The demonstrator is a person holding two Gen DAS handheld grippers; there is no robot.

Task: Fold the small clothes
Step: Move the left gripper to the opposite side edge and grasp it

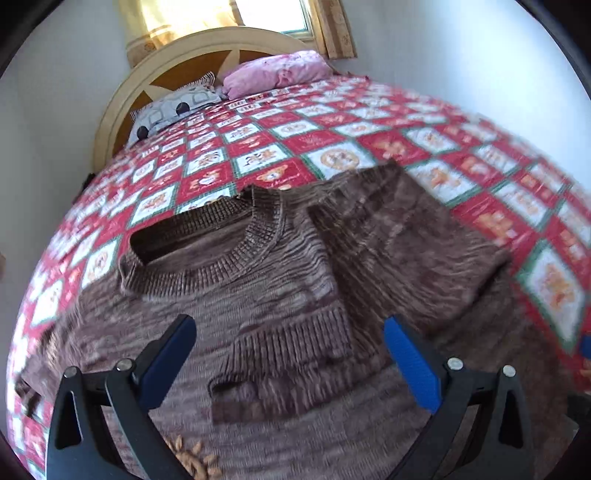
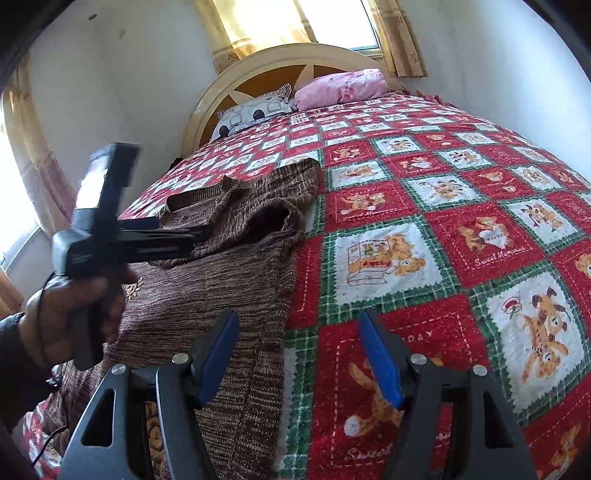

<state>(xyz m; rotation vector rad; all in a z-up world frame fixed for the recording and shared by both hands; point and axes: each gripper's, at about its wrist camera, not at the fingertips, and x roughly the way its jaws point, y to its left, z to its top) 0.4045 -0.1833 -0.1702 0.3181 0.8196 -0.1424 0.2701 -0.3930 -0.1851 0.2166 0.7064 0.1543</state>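
Observation:
A brown knitted sweater (image 1: 295,280) lies on a red, white and green checked bedspread (image 1: 332,136). One sleeve is folded across the body, its ribbed cuff (image 1: 291,347) between my fingers. My left gripper (image 1: 288,350) is open and empty just above the sweater's chest. In the right wrist view the sweater (image 2: 221,277) lies at the left, its right edge folded in. My right gripper (image 2: 299,350) is open and empty above the sweater's right edge and the bedspread (image 2: 443,229). The left gripper (image 2: 177,240) shows there too, held by a hand over the sweater.
A cream headboard (image 2: 266,62) stands at the far end with a patterned pillow (image 2: 255,114) and a pink pillow (image 2: 343,86). Curtained windows sit behind the headboard (image 2: 295,22) and at the left (image 2: 22,155). White walls flank the bed.

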